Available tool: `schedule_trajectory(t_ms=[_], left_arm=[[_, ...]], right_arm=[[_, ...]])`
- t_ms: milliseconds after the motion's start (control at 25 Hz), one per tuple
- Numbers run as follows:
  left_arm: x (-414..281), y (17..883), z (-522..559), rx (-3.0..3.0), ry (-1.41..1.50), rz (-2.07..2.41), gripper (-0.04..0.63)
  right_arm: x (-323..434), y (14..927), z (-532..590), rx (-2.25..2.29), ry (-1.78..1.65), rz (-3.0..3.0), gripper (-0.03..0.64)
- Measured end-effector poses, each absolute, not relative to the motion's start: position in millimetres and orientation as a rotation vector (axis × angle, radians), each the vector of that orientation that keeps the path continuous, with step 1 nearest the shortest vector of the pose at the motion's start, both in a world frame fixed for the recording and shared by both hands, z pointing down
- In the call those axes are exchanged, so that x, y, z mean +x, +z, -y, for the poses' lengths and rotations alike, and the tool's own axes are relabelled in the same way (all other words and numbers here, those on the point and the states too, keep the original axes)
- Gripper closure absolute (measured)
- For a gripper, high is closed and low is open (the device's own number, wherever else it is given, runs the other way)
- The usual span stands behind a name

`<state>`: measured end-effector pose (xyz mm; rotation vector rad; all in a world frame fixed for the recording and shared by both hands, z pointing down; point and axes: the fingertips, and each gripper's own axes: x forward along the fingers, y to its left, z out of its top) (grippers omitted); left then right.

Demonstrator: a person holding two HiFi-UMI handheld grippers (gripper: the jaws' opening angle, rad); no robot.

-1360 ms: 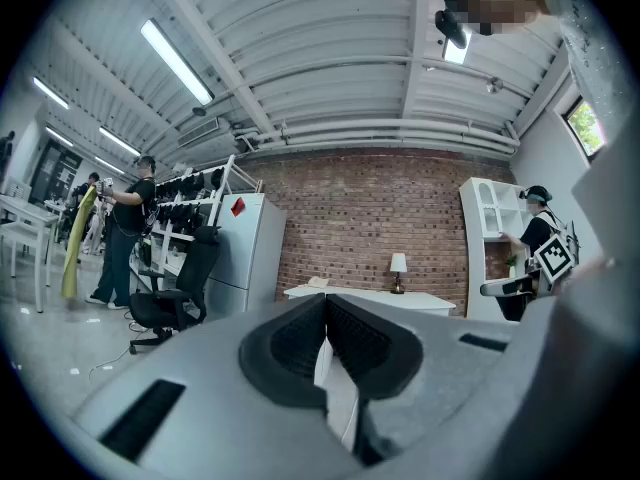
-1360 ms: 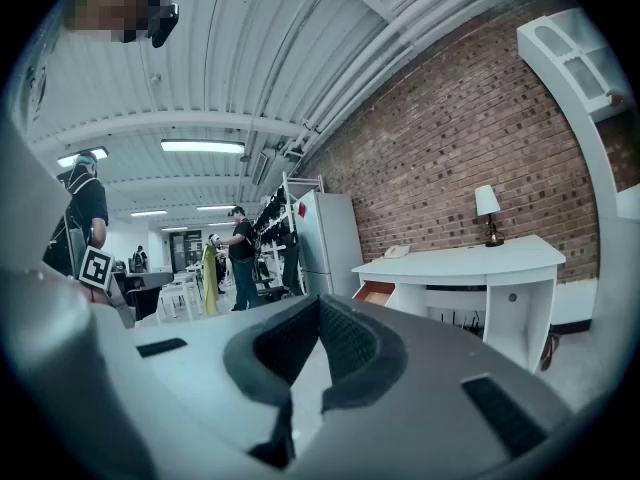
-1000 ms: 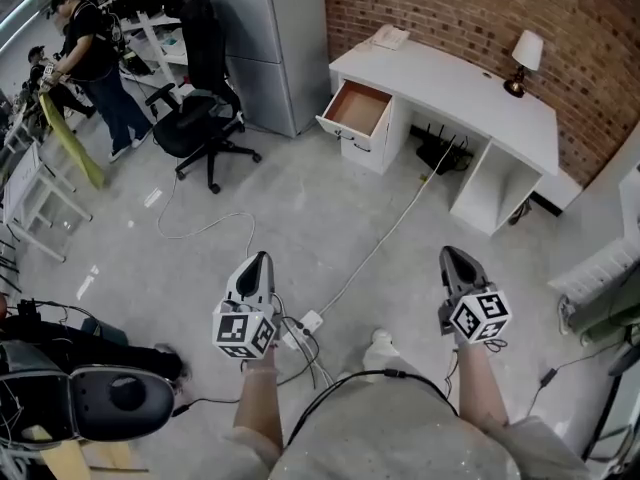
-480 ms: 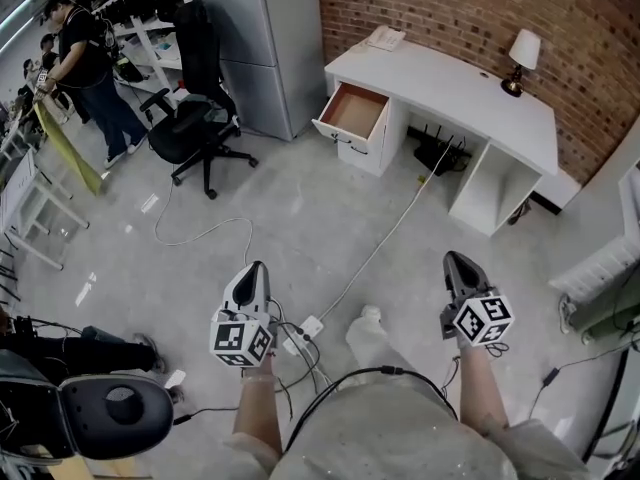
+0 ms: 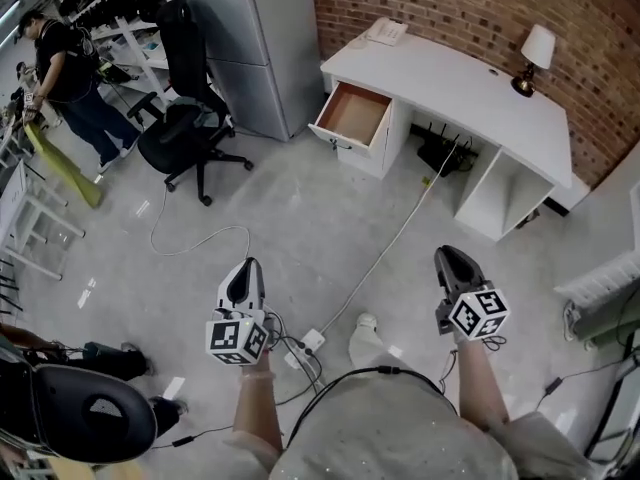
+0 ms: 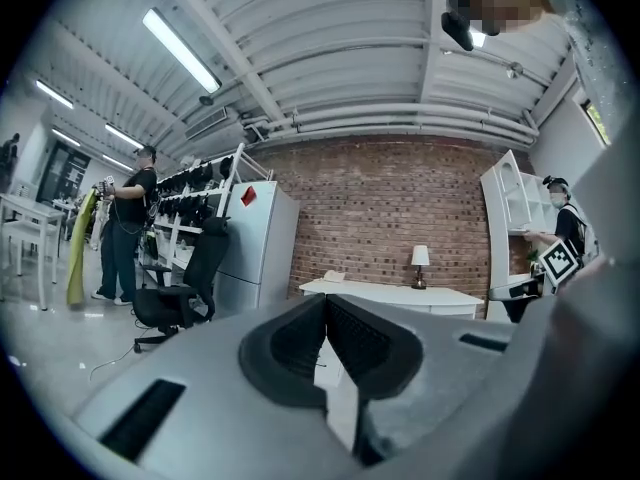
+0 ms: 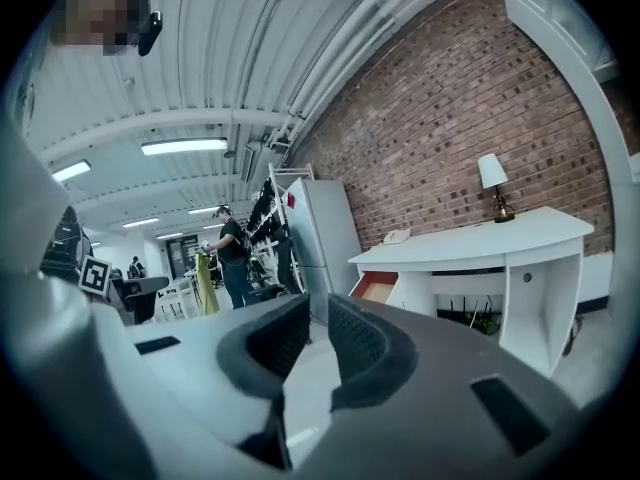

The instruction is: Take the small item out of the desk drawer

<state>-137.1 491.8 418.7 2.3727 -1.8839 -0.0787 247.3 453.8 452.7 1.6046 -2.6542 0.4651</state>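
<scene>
The white desk (image 5: 450,78) stands against the brick wall, well ahead of me across the floor. Its top left drawer (image 5: 352,113) is pulled out, and the brown inside shows no item from here. My left gripper (image 5: 249,266) is held level over the floor and points toward the desk; in the left gripper view it (image 6: 324,313) is shut and empty. My right gripper (image 5: 452,256) is level with it on the right. Its jaws (image 7: 318,318) have just been opening, and a narrow gap with nothing in it now shows, with the drawer (image 7: 378,288) beyond.
A black office chair (image 5: 185,133) and a grey cabinet (image 5: 255,48) stand left of the drawer. A white cable (image 5: 390,248) runs from the desk to a power strip (image 5: 310,343) near my feet. A lamp (image 5: 535,53) and a telephone (image 5: 385,31) sit on the desk. A person (image 5: 60,78) works at far left.
Both grippers have come forward over the floor with the person's step. The dark chair at lower left has slid down and out of the view.
</scene>
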Motion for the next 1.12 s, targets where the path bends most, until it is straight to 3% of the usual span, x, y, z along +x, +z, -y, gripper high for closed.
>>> schedule_trajectory(t_ms=[280,1120], left_arm=[[-130,427,-413,2.365,-0.047,1.874,0.591],[-87,435,-258,2.387,-0.067,1.82,0.591]], right_arm=[[241,461,-368,1.558,0.502,2.674,0.495],[272,474,-231,1.522,0.555,2.665,0.468]])
